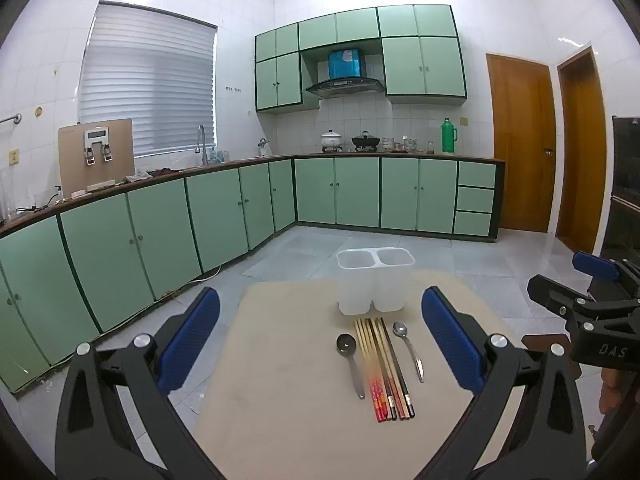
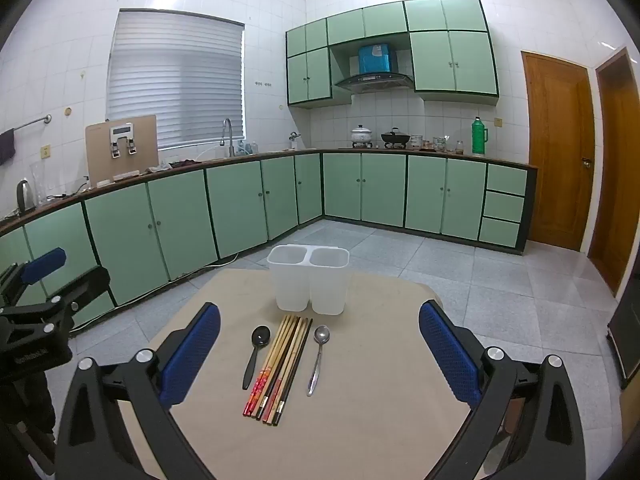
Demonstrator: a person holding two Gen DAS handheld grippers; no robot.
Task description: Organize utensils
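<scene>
Left wrist view: the left hand-held gripper is held spread wide, nothing between the blue pads, hovering above the near part of the desk. The utensils are seen slightly right of its centreline: black spoon, chopsticks bunched side by side, silver spoon. All long axes are run near-to-far, roughly along the gripper's forward axis, with both spoon bowls at the far end and the handles toward the camera. The two-compartment holder is stood upright just beyond the far tips of the chopsticks, both compartments apparently empty. The right hand-held gripper is seen at the right edge, off the desk; its spread cannot be told from here. Right wrist view: the right hand-held gripper is also held wide and empty. The same row is seen slightly left of its centreline: black spoon, chopsticks, silver spoon, with the holder behind them on the desk. The silver spoon is judged nearer the right gripper, the black spoon nearer the left, the chopsticks between both. Nothing is yet sorted. Since the handles lie along the approach axis, a straight descent with the pads closed across a handle is judged the likely demand of the next move.
</scene>
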